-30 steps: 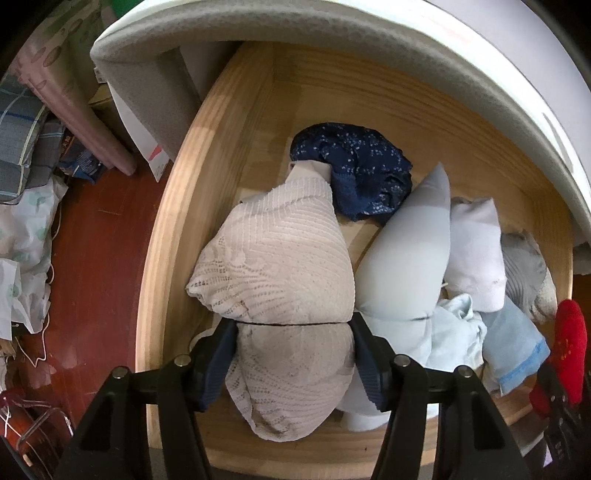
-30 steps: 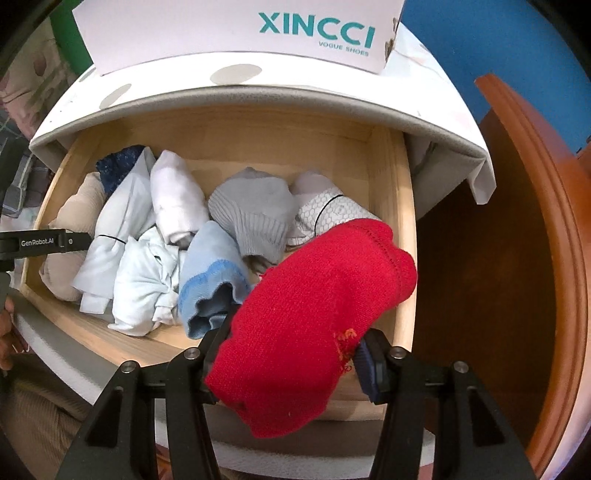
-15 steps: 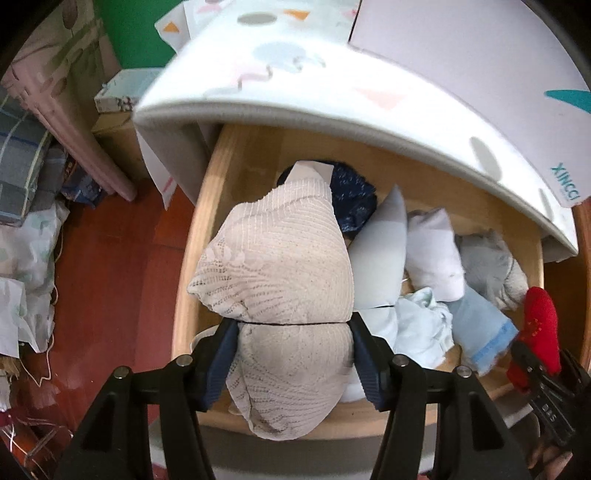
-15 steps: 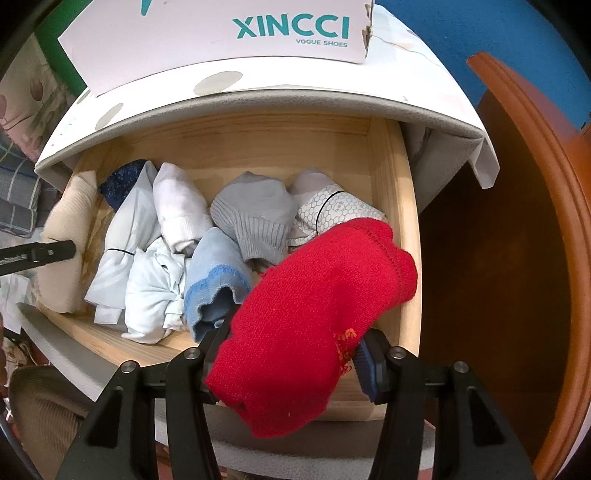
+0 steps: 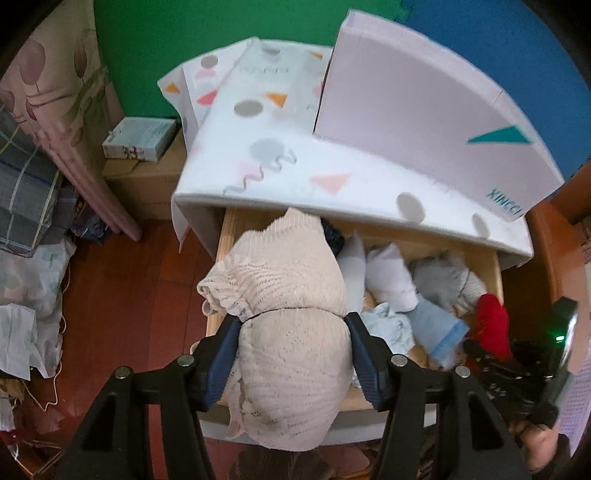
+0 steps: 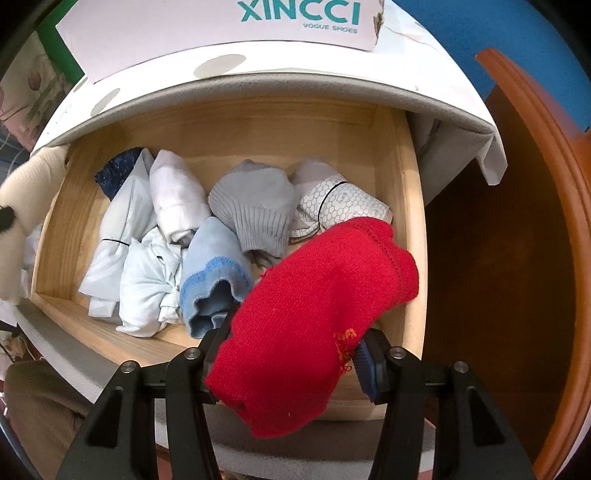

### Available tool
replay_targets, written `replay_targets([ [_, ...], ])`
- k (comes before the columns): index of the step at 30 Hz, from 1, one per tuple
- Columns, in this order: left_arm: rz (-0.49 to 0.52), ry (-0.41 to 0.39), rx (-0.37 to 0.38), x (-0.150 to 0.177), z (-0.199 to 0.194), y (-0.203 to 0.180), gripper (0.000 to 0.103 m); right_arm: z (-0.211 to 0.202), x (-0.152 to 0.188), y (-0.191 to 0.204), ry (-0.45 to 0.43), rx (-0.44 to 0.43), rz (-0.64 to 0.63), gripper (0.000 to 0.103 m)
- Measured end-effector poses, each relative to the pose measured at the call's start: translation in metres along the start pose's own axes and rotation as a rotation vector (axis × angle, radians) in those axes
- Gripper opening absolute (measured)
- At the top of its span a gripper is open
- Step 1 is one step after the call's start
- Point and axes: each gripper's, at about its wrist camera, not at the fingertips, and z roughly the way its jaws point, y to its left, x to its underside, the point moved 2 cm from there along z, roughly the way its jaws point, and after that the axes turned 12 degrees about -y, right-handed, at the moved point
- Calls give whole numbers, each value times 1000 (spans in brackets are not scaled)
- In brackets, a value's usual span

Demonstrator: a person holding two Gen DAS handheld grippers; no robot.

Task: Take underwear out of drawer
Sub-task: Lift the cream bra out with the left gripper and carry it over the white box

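Observation:
My left gripper [image 5: 293, 336] is shut on a beige lace underwear bundle [image 5: 280, 295] and holds it well above the open wooden drawer [image 5: 221, 251]. My right gripper [image 6: 295, 349] is shut on a red knit underwear roll [image 6: 317, 280] above the drawer's front right corner [image 6: 408, 221]. The beige bundle shows at the left edge of the right wrist view [image 6: 22, 199]. The red roll and right gripper show in the left wrist view [image 5: 491, 325]. Several rolled garments lie in the drawer: navy [image 6: 114, 173], white [image 6: 177, 199], grey [image 6: 255, 206], light blue [image 6: 214, 269].
A white XINCCI shoe box [image 6: 229, 26] stands on the patterned cloth-covered cabinet top [image 5: 280, 147]. A brown wooden panel [image 6: 517, 221] rises at the right. Boxes [image 5: 140, 138], folded fabric [image 5: 26, 199] and plastic bags [image 5: 26, 295] crowd the red floor at the left.
My left gripper has risen and pulled back with the beige bundle, so the cabinet top came into view. My right gripper rose slightly with the red roll.

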Motion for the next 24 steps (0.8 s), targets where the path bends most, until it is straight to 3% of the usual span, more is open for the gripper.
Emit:
replay_targets([
  [10, 31, -109, 68, -44, -53, -12, 53, 1, 0, -1, 6, -6, 5, 51],
  [17, 32, -117, 88, -61, -72, -25, 50, 1, 1, -5, 2, -22, 25, 51],
  [24, 75, -212, 103, -90, -116, -43, 50, 1, 1, -9, 9, -43, 42, 51],
])
